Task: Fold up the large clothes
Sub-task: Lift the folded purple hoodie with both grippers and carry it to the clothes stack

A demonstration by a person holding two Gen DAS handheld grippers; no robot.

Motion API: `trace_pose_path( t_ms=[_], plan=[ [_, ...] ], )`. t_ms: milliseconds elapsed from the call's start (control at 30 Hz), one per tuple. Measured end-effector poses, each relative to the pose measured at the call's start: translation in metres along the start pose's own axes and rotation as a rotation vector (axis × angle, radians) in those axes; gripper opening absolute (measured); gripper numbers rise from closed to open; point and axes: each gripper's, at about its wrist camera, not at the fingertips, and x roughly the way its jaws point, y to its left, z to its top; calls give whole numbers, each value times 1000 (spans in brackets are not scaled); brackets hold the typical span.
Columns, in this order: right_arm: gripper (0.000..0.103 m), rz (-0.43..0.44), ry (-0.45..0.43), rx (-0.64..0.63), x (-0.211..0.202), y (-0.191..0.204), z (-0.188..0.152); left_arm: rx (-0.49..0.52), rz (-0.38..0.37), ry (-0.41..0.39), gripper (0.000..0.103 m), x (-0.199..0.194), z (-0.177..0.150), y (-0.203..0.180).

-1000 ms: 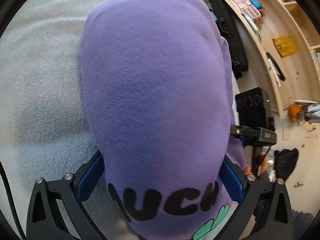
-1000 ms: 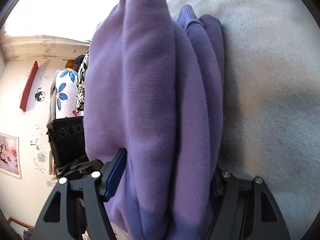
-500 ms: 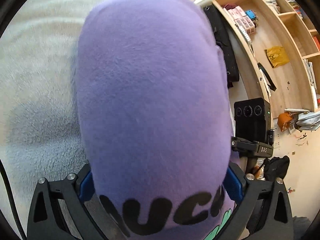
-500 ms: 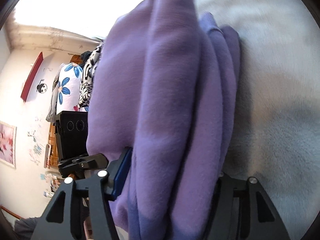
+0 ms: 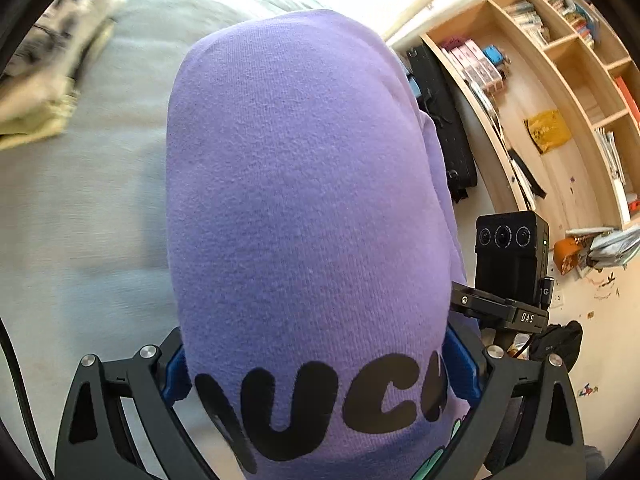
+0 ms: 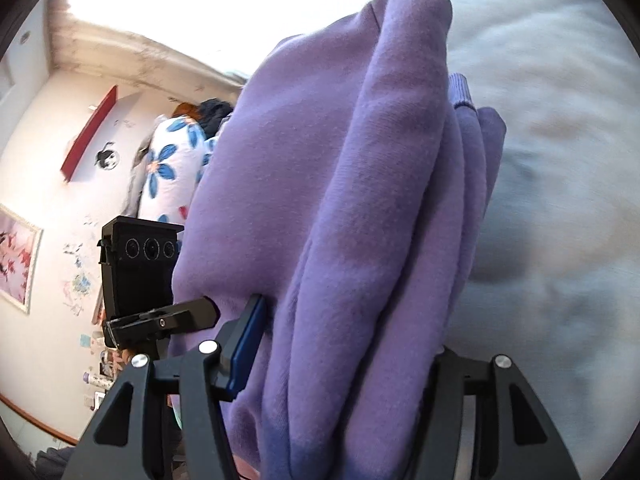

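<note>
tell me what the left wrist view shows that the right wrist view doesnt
Only the left wrist view shows black printed letters on the purple sweatshirt, wooden bookshelves and a black case. Only the right wrist view shows the ribbed cuff, a blue-flowered fabric and a red wall shelf. Both show the sweatshirt bundle clamped in a gripper over the pale fleece blanket.

Your left gripper [image 5: 316,376] has black angular finger frames with triangular cut-outs, silver round screws at the pivots and blue pads [image 5: 460,364] inside. A thin black cable [image 5: 18,384] runs along the edge at 8 o'clock. Your right gripper [image 6: 340,344] is built the same: black frames, silver screws, a blue pad [image 6: 246,344] at 7 o'clock.
</note>
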Motion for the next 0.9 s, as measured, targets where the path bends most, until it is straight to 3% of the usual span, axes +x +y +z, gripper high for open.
trace_pose_path(
  t_ms=[267, 567, 767, 900],
  plan=[
    [57, 95, 3, -110, 68, 105, 40, 10, 75, -83, 98, -129, 36, 36],
    [57, 187, -65, -172, 173, 199, 152, 97, 170, -187, 99, -263, 163, 119],
    [59, 250, -112, -164, 253, 214, 224, 163, 244, -215, 99, -296, 254, 176],
    [59, 261, -120, -104, 307, 192, 248, 174, 299, -173, 99, -283, 298, 218]
  ],
)
